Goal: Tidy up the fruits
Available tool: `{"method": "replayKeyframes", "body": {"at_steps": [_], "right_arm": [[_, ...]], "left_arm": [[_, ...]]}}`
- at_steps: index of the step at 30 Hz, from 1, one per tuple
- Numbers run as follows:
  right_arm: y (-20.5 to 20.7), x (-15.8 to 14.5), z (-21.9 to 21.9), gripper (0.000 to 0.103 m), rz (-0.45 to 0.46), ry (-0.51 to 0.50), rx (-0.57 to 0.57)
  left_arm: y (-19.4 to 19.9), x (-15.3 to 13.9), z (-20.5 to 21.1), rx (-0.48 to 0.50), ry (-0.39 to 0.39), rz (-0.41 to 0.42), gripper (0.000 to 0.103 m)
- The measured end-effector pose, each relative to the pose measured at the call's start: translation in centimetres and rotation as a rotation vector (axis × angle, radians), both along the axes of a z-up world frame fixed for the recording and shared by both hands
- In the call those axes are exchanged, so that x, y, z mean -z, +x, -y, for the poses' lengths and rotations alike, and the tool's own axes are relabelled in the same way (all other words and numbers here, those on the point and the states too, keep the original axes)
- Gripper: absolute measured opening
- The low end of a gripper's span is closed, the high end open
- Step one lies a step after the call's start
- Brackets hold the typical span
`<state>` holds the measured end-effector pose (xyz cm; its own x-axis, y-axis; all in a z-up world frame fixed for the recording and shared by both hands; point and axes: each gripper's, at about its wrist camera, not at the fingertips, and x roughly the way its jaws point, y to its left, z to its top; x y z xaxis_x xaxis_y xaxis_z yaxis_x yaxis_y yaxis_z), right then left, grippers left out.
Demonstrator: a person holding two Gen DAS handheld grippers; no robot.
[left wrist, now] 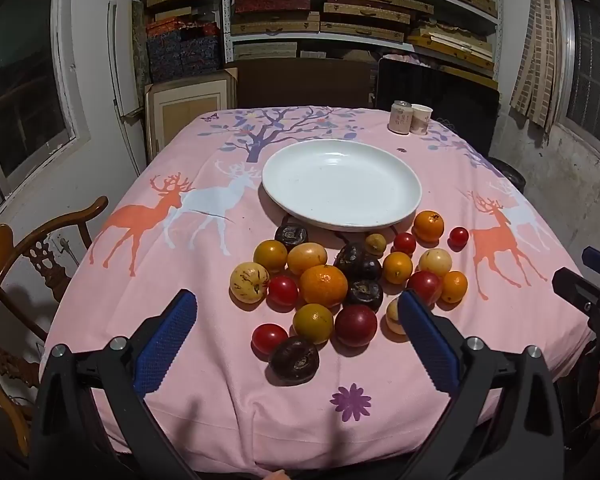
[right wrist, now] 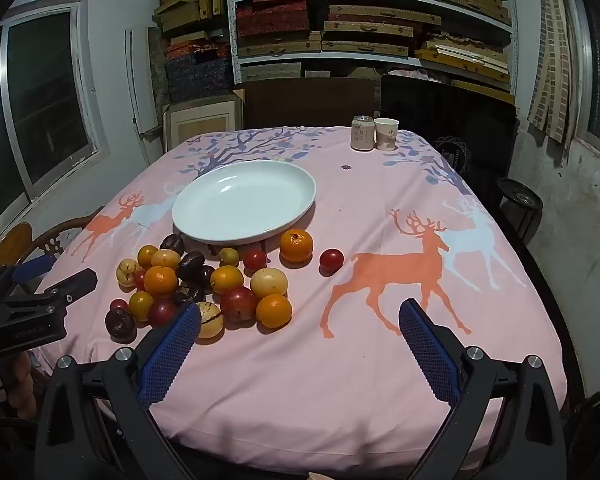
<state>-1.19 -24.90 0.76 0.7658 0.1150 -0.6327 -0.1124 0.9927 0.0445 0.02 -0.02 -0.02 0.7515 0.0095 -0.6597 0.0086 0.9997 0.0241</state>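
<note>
An empty white plate (left wrist: 342, 182) sits mid-table; it also shows in the right wrist view (right wrist: 244, 200). A pile of fruits (left wrist: 340, 280) lies just in front of it: oranges, yellow fruits, red tomatoes and dark purple fruits; the pile also shows in the right wrist view (right wrist: 204, 284). My left gripper (left wrist: 298, 304) is open and empty, held above the near side of the pile. My right gripper (right wrist: 300, 312) is open and empty, to the right of the pile over bare cloth. A single orange (right wrist: 296, 245) and a red tomato (right wrist: 331, 259) lie apart on the right.
The table has a pink deer-print cloth (left wrist: 380, 400). A can (left wrist: 400, 117) and a paper cup (left wrist: 421, 119) stand at the far right. A wooden chair (left wrist: 28, 280) stands at the left. Shelves of boxes (left wrist: 340, 8) fill the back wall.
</note>
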Motion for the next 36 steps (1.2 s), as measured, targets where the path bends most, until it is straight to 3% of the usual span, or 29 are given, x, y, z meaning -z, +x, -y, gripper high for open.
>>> {"method": "replayKeyframes", "body": {"at_steps": [36], "right_arm": [[-0.30,0.71,-0.23,0.099,-0.013,0.005,-0.014]], "left_arm": [[0.03,0.55,0.06,0.011,-0.025,-0.016,0.099]]}}
